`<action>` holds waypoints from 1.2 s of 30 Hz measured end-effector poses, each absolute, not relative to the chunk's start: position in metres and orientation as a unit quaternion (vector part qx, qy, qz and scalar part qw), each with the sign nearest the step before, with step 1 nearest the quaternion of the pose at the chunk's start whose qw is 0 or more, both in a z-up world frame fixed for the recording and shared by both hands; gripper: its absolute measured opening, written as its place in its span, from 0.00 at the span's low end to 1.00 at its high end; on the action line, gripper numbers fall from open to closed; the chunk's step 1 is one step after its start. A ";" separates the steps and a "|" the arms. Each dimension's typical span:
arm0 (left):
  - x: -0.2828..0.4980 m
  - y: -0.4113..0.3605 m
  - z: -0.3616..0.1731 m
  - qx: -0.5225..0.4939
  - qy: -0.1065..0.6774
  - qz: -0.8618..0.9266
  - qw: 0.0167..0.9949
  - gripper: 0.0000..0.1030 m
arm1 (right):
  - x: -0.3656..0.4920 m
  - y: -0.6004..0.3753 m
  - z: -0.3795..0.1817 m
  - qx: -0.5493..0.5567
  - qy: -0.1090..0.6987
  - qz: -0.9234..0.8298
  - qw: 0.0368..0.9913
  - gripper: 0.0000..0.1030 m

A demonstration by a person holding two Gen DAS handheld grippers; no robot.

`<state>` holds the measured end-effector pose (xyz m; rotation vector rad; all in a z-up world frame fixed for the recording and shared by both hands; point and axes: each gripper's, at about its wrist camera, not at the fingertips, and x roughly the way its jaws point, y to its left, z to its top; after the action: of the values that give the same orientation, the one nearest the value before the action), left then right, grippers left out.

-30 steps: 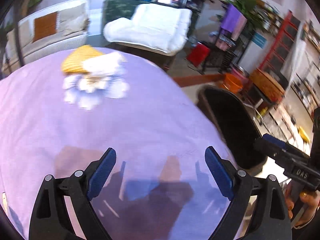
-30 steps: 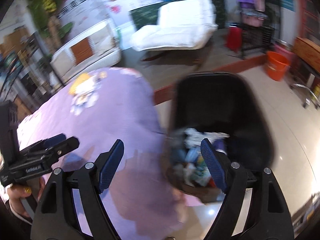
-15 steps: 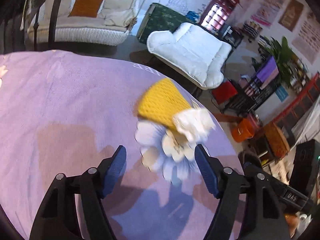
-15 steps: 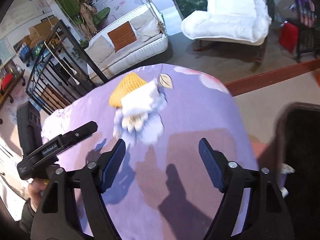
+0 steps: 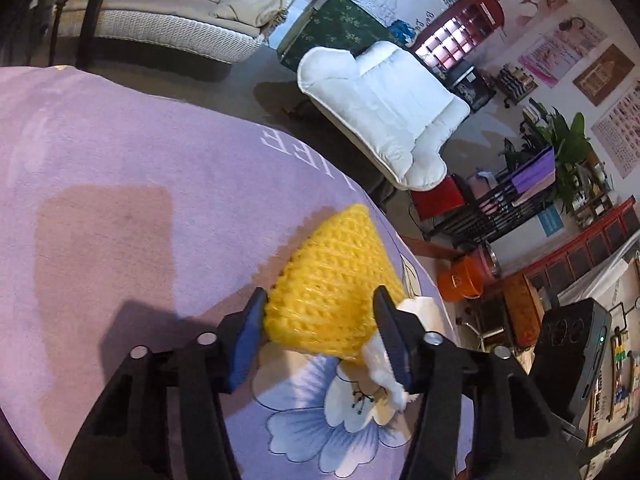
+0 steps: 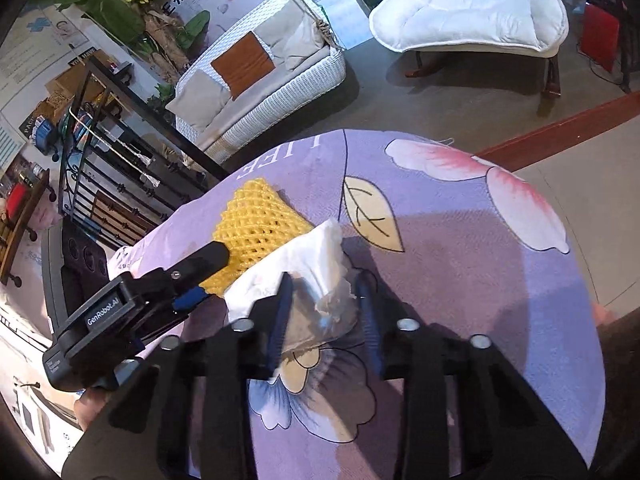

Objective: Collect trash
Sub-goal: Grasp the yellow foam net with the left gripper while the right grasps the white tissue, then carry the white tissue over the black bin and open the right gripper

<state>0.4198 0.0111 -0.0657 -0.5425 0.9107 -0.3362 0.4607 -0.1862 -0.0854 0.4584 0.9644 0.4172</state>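
A yellow foam net (image 5: 336, 280) lies on the purple flowered tablecloth (image 5: 120, 160) near the table's far edge. My left gripper (image 5: 320, 292) straddles the net's near end, jaws closing, both blue pads touching its sides. A crumpled white tissue (image 6: 312, 256) rests against the net (image 6: 256, 220) on its right. My right gripper (image 6: 324, 280) has its jaws closing on the tissue's near part, which fills the narrow gap. In the right wrist view the left gripper (image 6: 214, 272) reaches in from the left over the net. The tissue (image 5: 418, 306) peeks out behind my left gripper's right finger.
The tablecloth (image 6: 480, 260) drops off just beyond the net. On the floor past it stand a white armchair (image 5: 384, 112), a wicker sofa (image 6: 260, 72), an orange bucket (image 5: 460, 280) and a black metal rack (image 6: 100, 168). A dark bin rim (image 6: 622, 344) shows at the right.
Both grippers swung away from the black bin and across the table to the net and tissue. Their jaws narrowed, the left around the net, the right around the tissue.
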 end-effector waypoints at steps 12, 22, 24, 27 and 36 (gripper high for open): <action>0.349 0.010 -0.030 -0.218 0.388 -0.166 0.880 0.19 | 0.396 -0.195 -0.054 0.173 0.416 0.191 0.872 0.08; 0.260 -0.004 -0.007 -0.162 0.355 -0.146 0.909 0.19 | 0.309 -0.221 -0.039 0.143 0.399 0.171 0.889 0.08; 0.249 -0.008 -0.007 -0.163 0.352 -0.148 0.910 0.19 | 0.297 -0.224 -0.038 0.137 0.396 0.162 0.893 0.08; 0.234 -0.011 -0.009 -0.184 0.353 -0.157 0.904 0.19 | 0.277 -0.234 -0.039 0.135 0.391 0.151 0.898 0.08; 0.200 -0.043 -0.004 -0.169 0.341 -0.181 0.907 0.19 | 0.225 -0.270 -0.037 0.118 0.371 0.093 0.916 0.08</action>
<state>0.1998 -0.0433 -0.0041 -0.3486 0.7037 -0.3727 0.2254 -0.2699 -0.0366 0.2424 0.7635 0.1911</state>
